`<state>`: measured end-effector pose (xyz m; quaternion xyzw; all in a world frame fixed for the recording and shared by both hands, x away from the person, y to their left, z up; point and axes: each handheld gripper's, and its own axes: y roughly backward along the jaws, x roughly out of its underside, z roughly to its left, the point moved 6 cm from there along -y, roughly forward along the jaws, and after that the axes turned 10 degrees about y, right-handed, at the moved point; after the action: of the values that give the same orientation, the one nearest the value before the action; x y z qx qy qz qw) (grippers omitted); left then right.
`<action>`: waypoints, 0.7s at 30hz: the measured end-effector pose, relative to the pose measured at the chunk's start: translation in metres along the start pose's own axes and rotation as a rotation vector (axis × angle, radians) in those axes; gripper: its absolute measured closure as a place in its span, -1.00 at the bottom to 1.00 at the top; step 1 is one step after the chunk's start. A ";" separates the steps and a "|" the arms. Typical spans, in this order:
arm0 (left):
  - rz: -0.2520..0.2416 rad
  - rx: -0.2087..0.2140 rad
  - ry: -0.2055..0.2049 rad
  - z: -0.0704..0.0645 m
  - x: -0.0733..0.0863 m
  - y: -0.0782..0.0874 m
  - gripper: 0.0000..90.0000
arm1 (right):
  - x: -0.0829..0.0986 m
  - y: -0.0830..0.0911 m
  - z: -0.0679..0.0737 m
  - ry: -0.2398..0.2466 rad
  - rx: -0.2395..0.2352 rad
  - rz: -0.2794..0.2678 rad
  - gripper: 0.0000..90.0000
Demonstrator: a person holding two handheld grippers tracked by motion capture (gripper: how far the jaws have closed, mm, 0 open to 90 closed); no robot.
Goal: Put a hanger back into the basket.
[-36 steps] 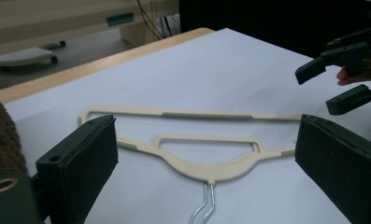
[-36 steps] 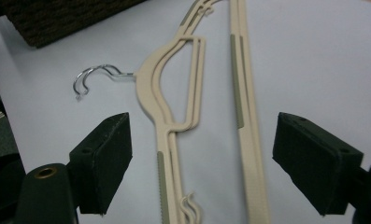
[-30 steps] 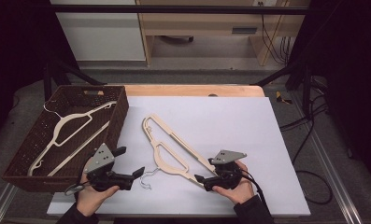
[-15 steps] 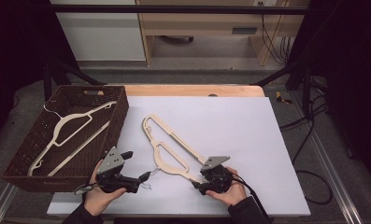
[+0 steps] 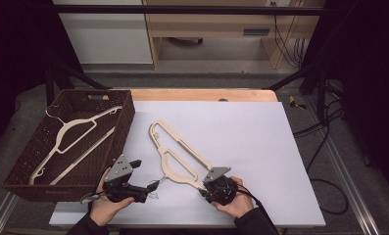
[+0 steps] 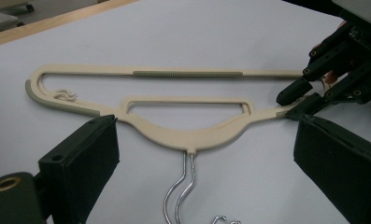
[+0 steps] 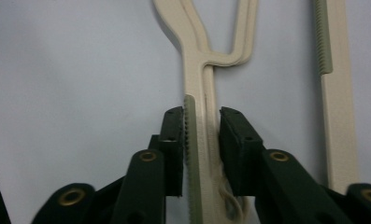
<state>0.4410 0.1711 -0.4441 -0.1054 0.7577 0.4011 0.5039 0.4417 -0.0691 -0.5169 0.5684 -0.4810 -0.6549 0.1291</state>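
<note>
Jaws of the right gripper point(image 7: 199, 154) are closed on the near arm of the hanger point(image 5: 175, 159), one pad on each side of the cream bar, pressing its ribbed grey strip. In the high view this gripper point(image 5: 209, 188) sits at the hanger's near right end, held in the person's right hand point(image 5: 233, 198).

Jaws of the left gripper point(image 6: 202, 158) stand wide apart with nothing between them; the metal hook point(image 6: 181, 191) rises from the bottom edge into the gap, touching neither pad. In the high view the left gripper point(image 5: 143, 188) lies just beside the hook point(image 5: 155, 185), low over the white sheet point(image 5: 241, 132).

That hanger lies flat on the sheet in the middle of the bench point(image 5: 202, 94), running from the far left toward the near right. It looks like two hangers stacked, though I cannot tell for sure.

To the left stands a dark wicker basket point(image 5: 126, 117) with another cream hanger point(image 5: 77, 139) lying inside it.
</note>
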 end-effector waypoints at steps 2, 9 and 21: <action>0.006 0.000 0.001 0.001 0.001 -0.001 -0.85 | 0.000 0.000 -0.001 -0.021 0.000 0.005 0.72; 0.021 -0.001 0.002 0.002 0.003 -0.005 -0.82 | 0.000 0.002 -0.003 -0.056 -0.037 0.005 0.74; 0.063 0.006 -0.006 0.001 0.008 -0.016 -0.71 | -0.005 0.010 -0.003 -0.066 -0.086 -0.038 0.77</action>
<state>0.4469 0.1636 -0.4594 -0.0789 0.7603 0.4149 0.4935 0.4425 -0.0716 -0.5057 0.5496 -0.4453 -0.6957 0.1250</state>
